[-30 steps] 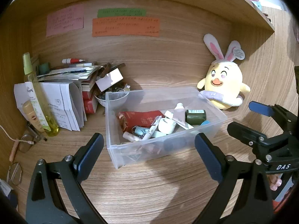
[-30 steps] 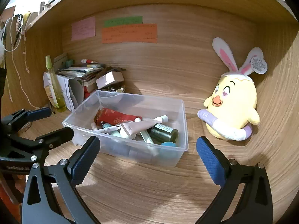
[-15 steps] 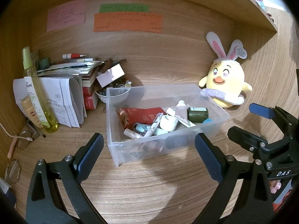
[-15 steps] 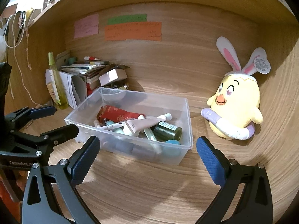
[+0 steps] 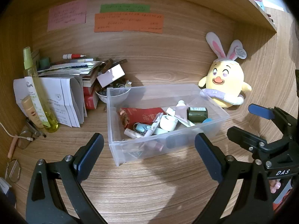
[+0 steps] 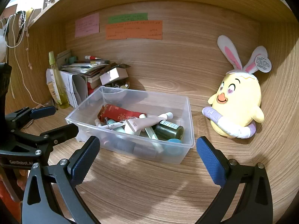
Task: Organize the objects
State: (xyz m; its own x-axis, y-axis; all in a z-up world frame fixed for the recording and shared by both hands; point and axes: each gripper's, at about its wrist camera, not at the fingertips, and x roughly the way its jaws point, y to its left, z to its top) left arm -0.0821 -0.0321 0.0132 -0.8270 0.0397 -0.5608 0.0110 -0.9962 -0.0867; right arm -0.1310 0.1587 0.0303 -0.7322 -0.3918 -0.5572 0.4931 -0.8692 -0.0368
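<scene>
— What moved?
— The clear bin [image 5: 164, 119] sits further from me now; both grippers [image 5: 149, 155] [image 6: 147, 158] have pulled back.
— Holding anything?
— No, both gape wide, empty; bin on desk beside plush chick [image 6: 237, 104].

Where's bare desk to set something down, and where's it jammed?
Free: the wood strip in front of the clear bin, and the gap between the bin and the plush chick. Crowded: the left back corner with the paper stack, spray bottle and bowl; the bin is full.
</scene>
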